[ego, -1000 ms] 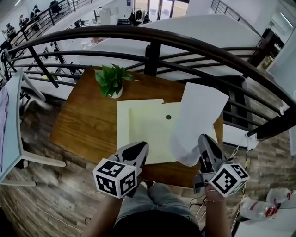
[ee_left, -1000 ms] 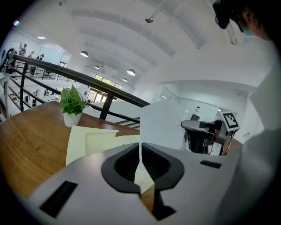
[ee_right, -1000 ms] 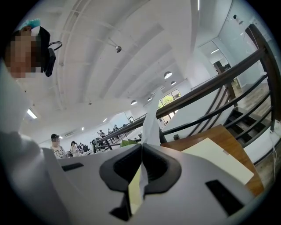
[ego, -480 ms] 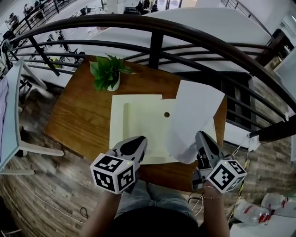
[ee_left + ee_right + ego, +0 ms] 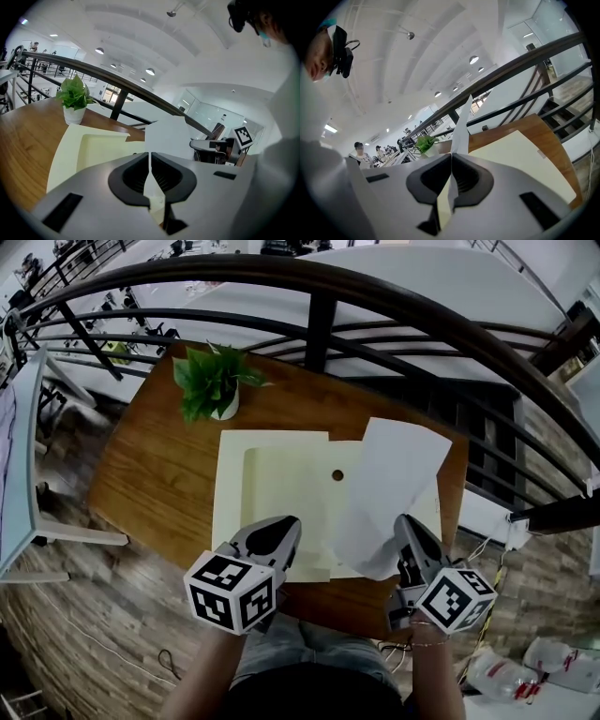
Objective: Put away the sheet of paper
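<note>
A brown wooden surface (image 5: pixel 150 474) sits against a dark railing on an upper floor. At its near edge, both grippers are clenched. The left gripper (image 5: pixel 277 532) pinches a thin cream layer at the near edge of the pale yellow folder (image 5: pixel 281 484). The right gripper (image 5: pixel 405 529) grips the near corner of the sheet of paper (image 5: pixel 389 484).

The folder lies open and flat in the middle of the surface, with a raised inner panel on its left half and a small dark stud (image 5: pixel 337 475) near its centre. The white sheet rises from the right gripper and leans away from the person. Its long axis runs from the near corner toward the far right, and it hangs over the folder's right half without lying flat on it.

The folder's open face is therefore below and to the left of the sheet. The likely next move is for the right gripper to swing the paper down and leftward while the left gripper steadies the folder. Whether the panel forms a pocket cannot be told.

Further back stands a potted plant (image 5: pixel 211 381), with the railing (image 5: pixel 319 306) behind it.
</note>
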The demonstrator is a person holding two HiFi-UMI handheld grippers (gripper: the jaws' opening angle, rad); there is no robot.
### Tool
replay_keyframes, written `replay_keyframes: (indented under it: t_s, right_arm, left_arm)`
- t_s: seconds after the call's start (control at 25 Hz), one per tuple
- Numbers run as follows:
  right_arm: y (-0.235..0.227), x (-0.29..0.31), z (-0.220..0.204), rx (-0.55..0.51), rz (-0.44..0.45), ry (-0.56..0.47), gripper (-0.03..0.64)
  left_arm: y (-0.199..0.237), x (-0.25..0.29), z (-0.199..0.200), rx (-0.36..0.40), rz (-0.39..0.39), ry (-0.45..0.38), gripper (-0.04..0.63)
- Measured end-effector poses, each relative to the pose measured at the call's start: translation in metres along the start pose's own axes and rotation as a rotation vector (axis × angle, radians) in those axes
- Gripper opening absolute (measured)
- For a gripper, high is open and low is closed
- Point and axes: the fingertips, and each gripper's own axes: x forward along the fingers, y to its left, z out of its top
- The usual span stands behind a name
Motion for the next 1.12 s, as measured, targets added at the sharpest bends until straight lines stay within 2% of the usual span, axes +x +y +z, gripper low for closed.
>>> replay_keyframes:
  t_s: [0.28,0.56,1.12]
  right_arm:
    - [-0.021,0.012,-0.013,-0.020,-0.029,0.072,0.031]
    - [-0.043,0.019,-0.032,0.007,-0.065,0.148,0.031]
    - [-0.060,0.037,-0.054,-0.009,-0.083,0.268,0.031]
  left_arm:
    - [0.004,0.010,-0.005,-0.024,0.013,0.011,0.029]
    - [0.004,0.013,-0.013,-0.031,0.012,0.037,0.029]
    - [0.014,0.015,-0.028,-0.063,0.022,0.075,0.029]
